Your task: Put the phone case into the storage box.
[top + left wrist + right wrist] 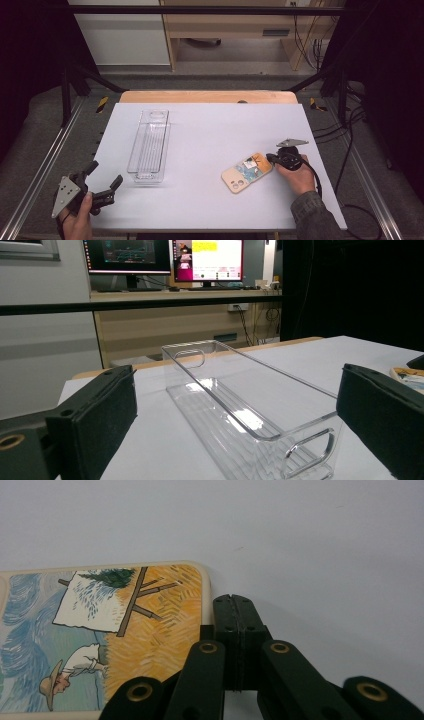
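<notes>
Far side: a wooden desk (190,315) bearing two lit monitors (207,260); grey floor (240,82), dark curtains (30,45) flanking.

clear bin (148,146): 1 | phone case (247,172): 1, likely

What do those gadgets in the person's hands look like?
Both are black. The left gripper has two broad, flat padded jaws and a grey three-cornered plate on top. The right gripper carries the same kind of plate, trails a black cable, and has brass-ringed holes. A dark mottled sleeve covers the right forearm.
</notes>
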